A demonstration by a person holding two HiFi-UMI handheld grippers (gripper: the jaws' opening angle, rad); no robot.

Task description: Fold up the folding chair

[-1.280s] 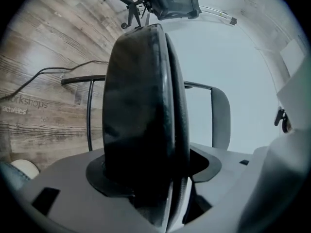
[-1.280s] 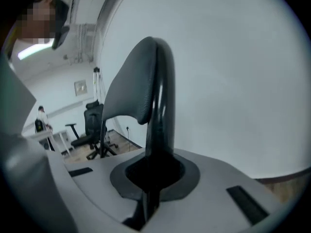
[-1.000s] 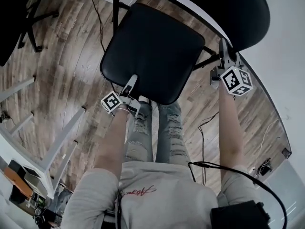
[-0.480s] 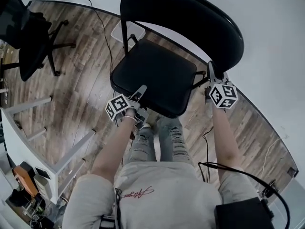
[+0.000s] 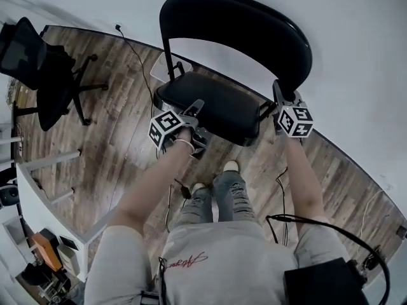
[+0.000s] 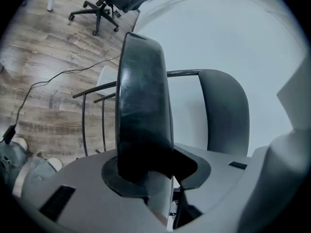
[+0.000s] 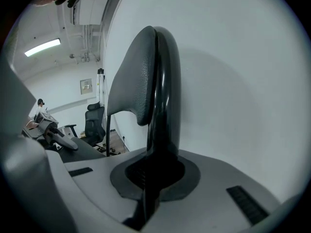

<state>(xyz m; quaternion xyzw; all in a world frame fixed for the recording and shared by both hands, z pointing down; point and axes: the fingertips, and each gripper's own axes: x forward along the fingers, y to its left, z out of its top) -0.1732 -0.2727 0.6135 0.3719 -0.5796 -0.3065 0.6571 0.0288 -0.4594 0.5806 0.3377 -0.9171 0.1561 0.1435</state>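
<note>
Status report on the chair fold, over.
Left tongs closing on seat edge. Right tongs shut on backrest. Chair not yet folded. Floor cable beside it.

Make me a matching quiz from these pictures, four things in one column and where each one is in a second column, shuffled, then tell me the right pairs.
Things
1. backrest
2. office chair
3. right gripper
4. shoes

Places
A. on the wood floor, just in front of the seat
B. shut on the frame tube below the backrest's right end
C. far left in the head view
D. topmost, against the white wall

Pairs: 1-D, 2-C, 3-B, 4-A
</note>
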